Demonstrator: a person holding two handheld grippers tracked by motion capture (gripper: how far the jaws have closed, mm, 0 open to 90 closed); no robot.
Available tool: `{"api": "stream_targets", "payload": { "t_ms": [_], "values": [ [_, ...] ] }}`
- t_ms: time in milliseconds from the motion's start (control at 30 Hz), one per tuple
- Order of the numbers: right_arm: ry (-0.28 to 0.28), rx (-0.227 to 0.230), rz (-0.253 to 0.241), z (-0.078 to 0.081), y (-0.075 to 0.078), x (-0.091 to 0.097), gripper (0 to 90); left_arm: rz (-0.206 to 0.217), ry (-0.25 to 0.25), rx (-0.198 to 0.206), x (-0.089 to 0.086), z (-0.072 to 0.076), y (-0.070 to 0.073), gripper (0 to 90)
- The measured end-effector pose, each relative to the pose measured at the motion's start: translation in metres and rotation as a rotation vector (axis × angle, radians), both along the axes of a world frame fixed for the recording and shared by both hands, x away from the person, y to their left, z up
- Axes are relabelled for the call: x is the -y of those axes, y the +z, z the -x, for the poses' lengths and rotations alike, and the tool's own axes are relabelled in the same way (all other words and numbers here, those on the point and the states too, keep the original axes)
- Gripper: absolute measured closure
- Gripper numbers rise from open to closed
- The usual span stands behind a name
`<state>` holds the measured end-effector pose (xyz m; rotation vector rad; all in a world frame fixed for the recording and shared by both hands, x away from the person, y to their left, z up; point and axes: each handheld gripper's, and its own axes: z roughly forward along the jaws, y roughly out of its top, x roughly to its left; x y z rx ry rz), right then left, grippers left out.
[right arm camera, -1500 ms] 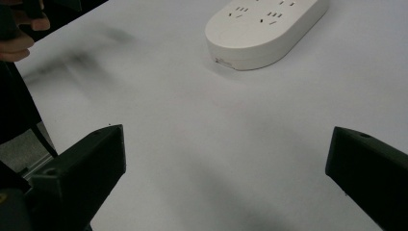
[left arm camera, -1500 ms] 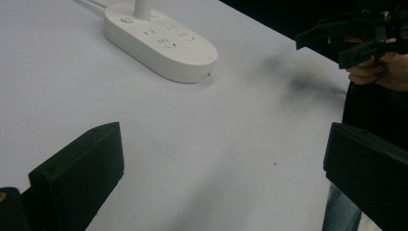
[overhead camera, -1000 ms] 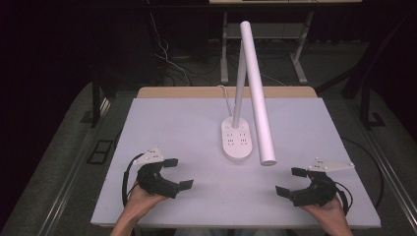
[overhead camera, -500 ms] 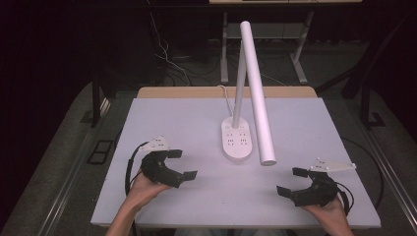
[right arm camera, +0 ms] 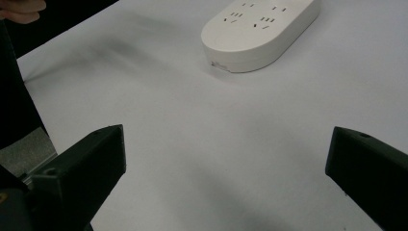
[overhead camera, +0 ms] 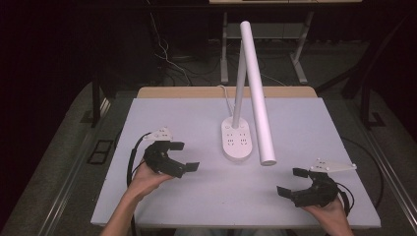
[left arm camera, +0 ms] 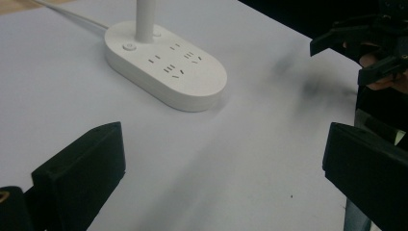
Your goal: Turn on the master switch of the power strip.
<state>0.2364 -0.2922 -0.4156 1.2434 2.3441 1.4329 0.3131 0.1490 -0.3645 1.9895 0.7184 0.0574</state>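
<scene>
Jaws stand wide apart on both grippers, grasping nothing; the left gripper (overhead camera: 179, 156) hovers over the table (overhead camera: 167, 118) left of the lamp base (overhead camera: 238, 143), near it and angled toward it, while the right gripper (overhead camera: 294, 182) sits lower right of the base, well apart from it; the base is an oval white block with sockets and a button on top, standing near the middle of the table, its post rising from the far end and its long white tube head (overhead camera: 256, 93) slanting down so that the free end hangs just right of the base; the cord (left arm camera: 72, 13) runs off behind the base toward the table's far edge. The likely trouble, as I judge it: a gripper closing on the base from the side could push it and slide it rather than seize it, since it is low and rounded; a reach from the right could knock the overhanging head and swing it; a tug might strain the cord.
</scene>
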Motion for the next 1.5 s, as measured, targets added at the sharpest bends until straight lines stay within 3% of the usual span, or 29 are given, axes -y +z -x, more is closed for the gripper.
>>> {"api": "stream_targets", "payload": {
  "t_ms": [700, 1067, 1433, 1500],
  "values": [
    [0.007, -0.003, 0.003, 0.0, -0.001, 0.001, 0.0, -0.086, -0.056, 0.03, 0.026, -0.033, 0.023, 0.6],
    [0.003, 0.001, 0.004, -0.001, -0.001, 0.003, 0.0, -0.142, -0.09, 0.033, 0.042, -0.05, 0.023, 0.8],
    [-0.006, -0.003, 0.0, -0.001, -0.001, 0.004, 0.0, -0.179, -0.116, 0.033, 0.051, -0.07, 0.027, 2.2],
    [-0.006, 0.001, 0.001, -0.001, -0.001, 0.004, 0.0, -0.17, -0.104, 0.025, 0.053, -0.073, 0.027, 2.8]
  ]
}}
